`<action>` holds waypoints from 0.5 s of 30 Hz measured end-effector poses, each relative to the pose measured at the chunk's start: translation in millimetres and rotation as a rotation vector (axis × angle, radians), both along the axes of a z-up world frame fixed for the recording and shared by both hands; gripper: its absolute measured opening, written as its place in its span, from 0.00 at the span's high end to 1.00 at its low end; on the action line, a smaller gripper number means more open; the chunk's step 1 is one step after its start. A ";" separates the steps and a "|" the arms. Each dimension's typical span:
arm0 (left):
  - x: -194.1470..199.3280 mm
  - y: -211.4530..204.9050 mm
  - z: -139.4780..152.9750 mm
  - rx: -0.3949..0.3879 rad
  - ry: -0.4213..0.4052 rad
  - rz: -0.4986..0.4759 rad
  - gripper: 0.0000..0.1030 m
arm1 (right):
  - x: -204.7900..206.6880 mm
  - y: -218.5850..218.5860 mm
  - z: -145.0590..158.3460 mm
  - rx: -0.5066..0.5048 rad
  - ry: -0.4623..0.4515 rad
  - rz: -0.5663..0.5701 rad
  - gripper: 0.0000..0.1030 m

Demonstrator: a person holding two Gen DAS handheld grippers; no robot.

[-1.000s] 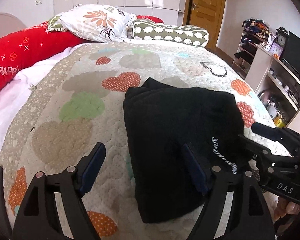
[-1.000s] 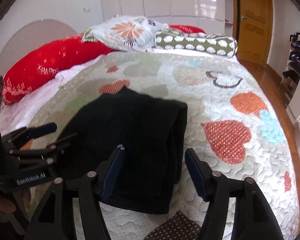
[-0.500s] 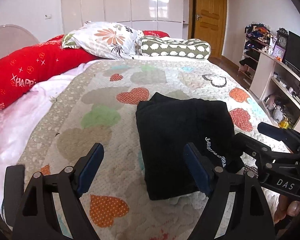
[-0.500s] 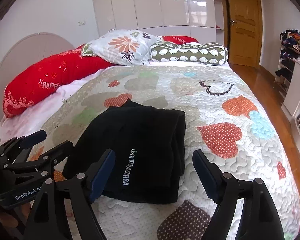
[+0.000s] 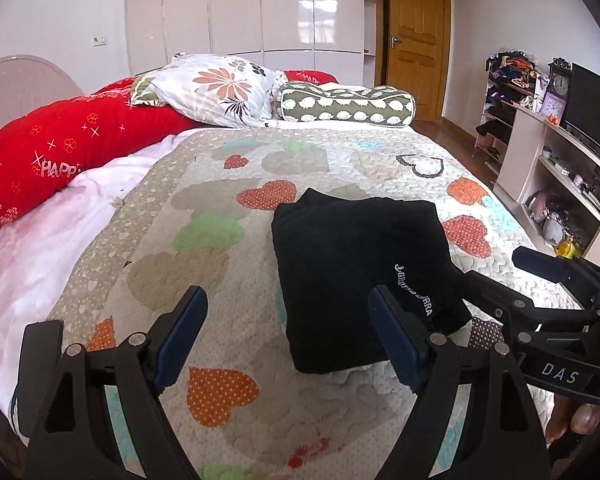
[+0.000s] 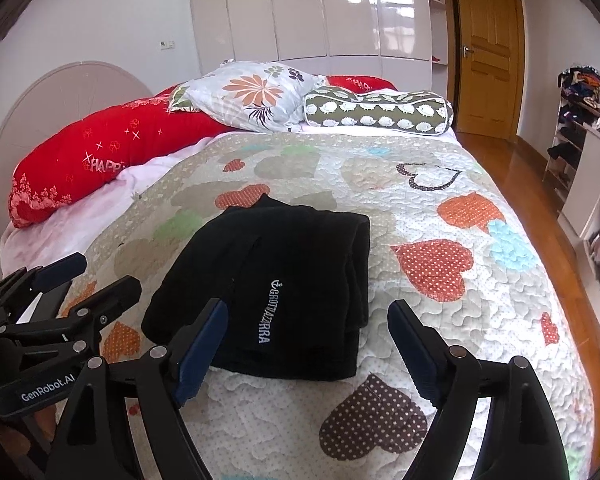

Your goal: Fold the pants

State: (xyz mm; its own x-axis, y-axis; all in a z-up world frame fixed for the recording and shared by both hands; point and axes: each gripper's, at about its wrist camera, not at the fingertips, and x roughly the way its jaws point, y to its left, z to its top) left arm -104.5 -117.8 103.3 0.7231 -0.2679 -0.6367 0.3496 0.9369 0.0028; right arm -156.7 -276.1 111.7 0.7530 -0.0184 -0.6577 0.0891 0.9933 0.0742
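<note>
Pants [image 6: 276,288]: lay folded into a compact black stack on the quilt [image 6: 440,208], near the bed's front edge.
Handling: likely soft, thick, limp — layers could slide apart; best taken at a folded edge.
Left gripper [image 5: 288,332]: spread apart, holding nothing.
Right gripper [image 6: 306,342]: spread apart, empty — above the stack's near edge.

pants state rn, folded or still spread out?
Folded. The black pants lie as a compact stacked rectangle on the quilt, layered edges showing along one side. Left gripper and right gripper are open, holding nothing.
</note>
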 end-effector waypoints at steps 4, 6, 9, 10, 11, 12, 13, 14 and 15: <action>-5.1 1.8 -1.4 0.010 -0.001 0.006 0.19 | -7.0 -3.3 2.9 0.011 -0.010 -0.007 0.19; -7.2 2.5 -1.9 0.014 -0.002 0.008 0.19 | -9.3 -4.8 4.0 0.007 -0.011 -0.007 0.19; -9.6 4.5 -2.0 0.009 0.000 0.009 0.19 | -11.6 -5.2 3.9 0.008 -0.004 -0.005 0.19; -10.0 5.5 -2.0 0.006 0.002 0.011 0.19 | -11.6 -5.2 3.8 0.008 -0.004 -0.005 0.19; -10.4 6.3 -2.0 0.004 0.002 0.012 0.19 | -12.4 -5.0 3.7 0.010 -0.004 -0.004 0.19; -10.7 6.9 -1.9 0.002 0.003 0.013 0.19 | -12.7 -4.6 3.7 0.010 -0.003 -0.003 0.19; -11.5 7.7 -1.8 0.002 0.002 0.014 0.19 | -13.1 -4.7 3.3 0.009 -0.002 -0.004 0.19; -12.1 7.8 -1.6 0.004 0.001 0.014 0.19 | -13.3 -4.7 3.3 0.009 -0.003 -0.003 0.19; -13.0 7.6 -1.4 0.008 -0.002 0.014 0.19 | -14.2 -4.8 3.0 0.009 -0.003 -0.004 0.19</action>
